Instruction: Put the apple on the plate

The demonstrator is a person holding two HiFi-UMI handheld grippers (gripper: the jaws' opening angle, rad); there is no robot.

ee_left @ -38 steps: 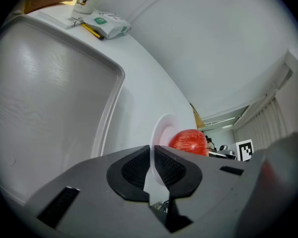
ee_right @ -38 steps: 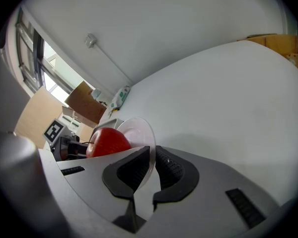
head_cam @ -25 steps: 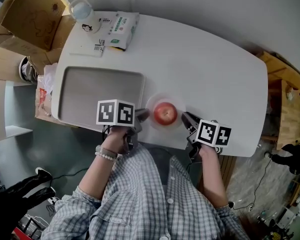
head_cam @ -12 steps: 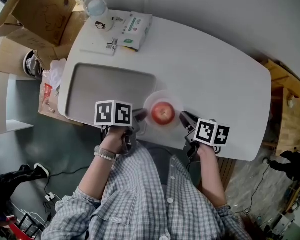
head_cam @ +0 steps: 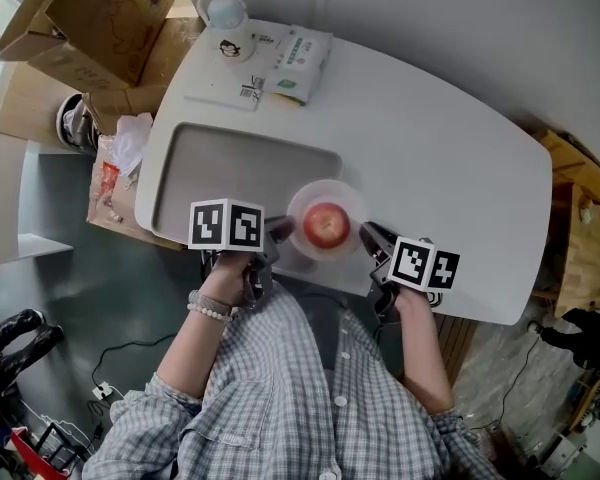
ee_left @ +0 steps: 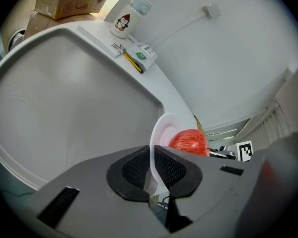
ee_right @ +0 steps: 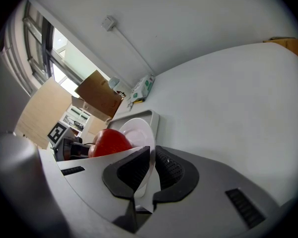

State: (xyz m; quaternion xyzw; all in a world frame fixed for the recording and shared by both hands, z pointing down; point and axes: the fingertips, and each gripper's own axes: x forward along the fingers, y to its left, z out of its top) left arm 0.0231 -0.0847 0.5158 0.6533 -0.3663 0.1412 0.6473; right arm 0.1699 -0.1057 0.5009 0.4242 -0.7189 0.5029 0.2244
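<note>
While a person in a checked shirt (head_cam: 280, 388) leans over the near edge of the white tabletop (head_cam: 450, 168), both tongs grip one pale plate (head_cam: 326, 188). The left tongs (ee_left: 152, 167) have their jaws closed on the plate's rim at its 9 o'clock, the thin edge pinched between the two black pads. The right tongs (ee_right: 151, 170) are closed in the same way on the rim at about 4 o'clock. The red apple (head_cam: 326, 226) sits in the middle of the plate, between the two tongs and touching neither. Whether the plate rests on the tabletop or is raised off it cannot be told.

At the plate's 10 o'clock, just beside it, lies a grey tray (head_cam: 230, 168) with a raised rim. Farther off, at 11 o'clock near the far edge of the tabletop, a white and green packet (head_cam: 305, 53) lies flat, and a white bottle (head_cam: 225, 13) stands beside it. Past the tabletop at 10 o'clock sits an open cardboard box (head_cam: 100, 13).
</note>
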